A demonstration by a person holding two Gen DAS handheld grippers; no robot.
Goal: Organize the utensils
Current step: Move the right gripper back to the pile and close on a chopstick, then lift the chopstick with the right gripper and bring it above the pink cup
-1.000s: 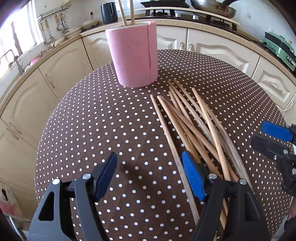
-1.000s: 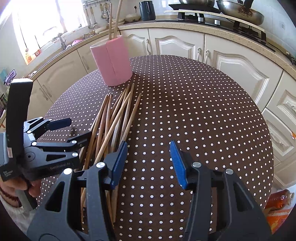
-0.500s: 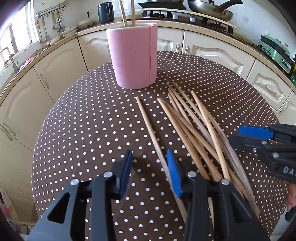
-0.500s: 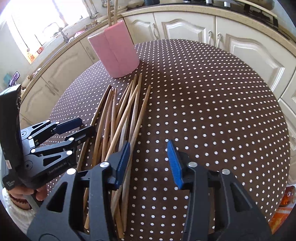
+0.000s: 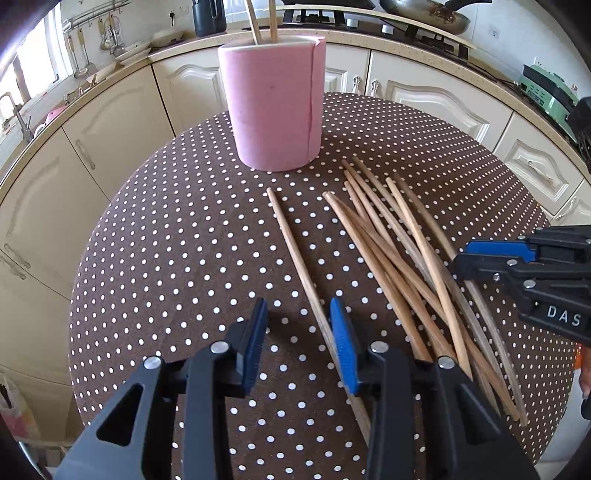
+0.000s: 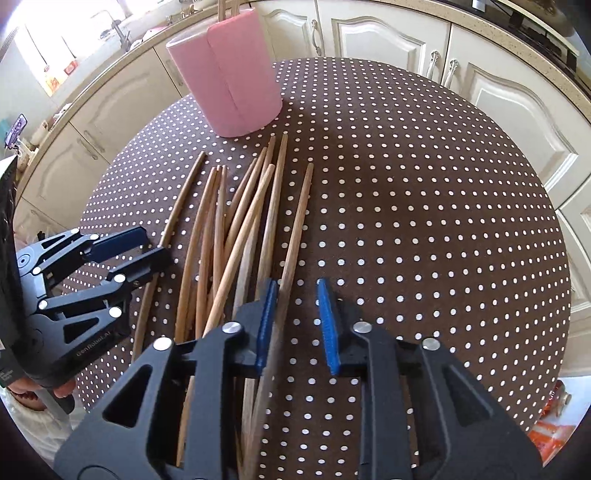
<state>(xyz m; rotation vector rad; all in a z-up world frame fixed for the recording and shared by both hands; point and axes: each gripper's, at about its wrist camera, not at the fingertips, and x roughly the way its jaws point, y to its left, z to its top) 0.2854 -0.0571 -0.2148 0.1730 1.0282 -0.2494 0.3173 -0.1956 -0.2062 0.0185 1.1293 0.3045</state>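
left wrist view: left gripper (image 5: 297, 332) angled down over the dotted tablecloth (image 5: 177, 236), jaws partly open, with a single chopstick (image 5: 295, 254) running between the blue pads (image 5: 341, 339). it lies against or right next to the right-hand pad, while a clear gap remains to the other pad, so there's no squeeze on it. jaws closed in over the last second and then held. that stick lies apart from the rest, its far tip near the pink holder (image 5: 275, 103).

the chopstick pile (image 5: 410, 258) sits to the right of it, criss-crossed and fanned out, far tips just short of the holder. holder stands upright at the far side of the table with two chopsticks (image 5: 263, 20) already in it.

right wrist view: right gripper (image 6: 295, 319) at the near end of the pile, jaws narrow and just been closing. rightmost chopstick (image 6: 297, 225) passes between them, close against the left pad (image 6: 266, 325); gap on the other side, so not clamped. can't tell if the left pad actually touches it. the left gripper shows at left edge with a hand (image 6: 64, 387) below it.
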